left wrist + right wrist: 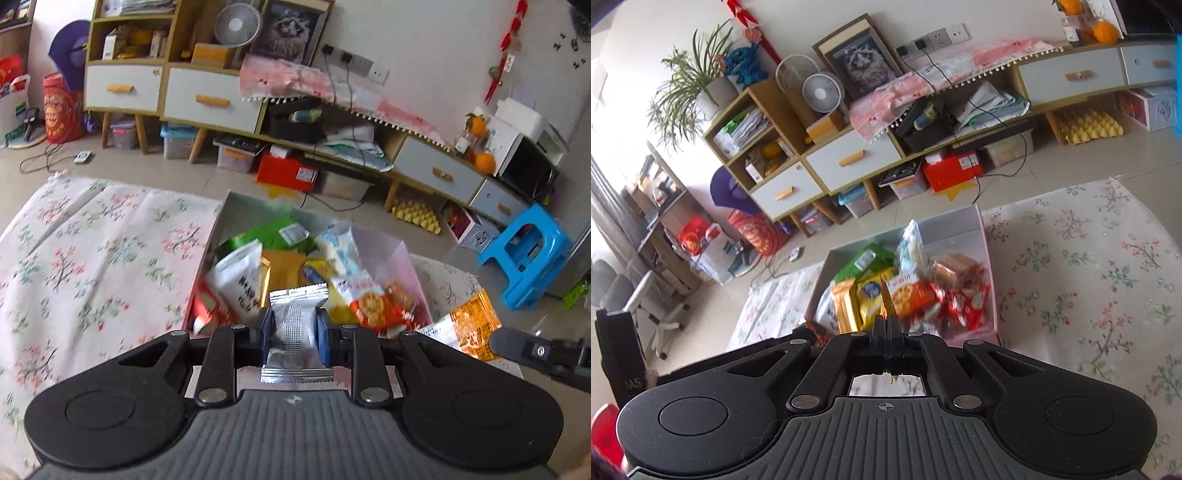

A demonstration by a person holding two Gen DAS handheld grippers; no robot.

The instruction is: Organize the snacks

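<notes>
The left gripper (294,325) clenches a silver packet (297,332), long axis pointing far, with the box (391,254) of snacks just beyond; the right gripper (887,325) pinches an orange packet (467,325) edge-on.

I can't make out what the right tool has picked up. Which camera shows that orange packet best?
The left wrist view: there the orange packet shows its broad printed face beside the box, pinched by the right tool. The right wrist view shows it only edge-on, a thin orange sliver between its shut fingers.
</notes>
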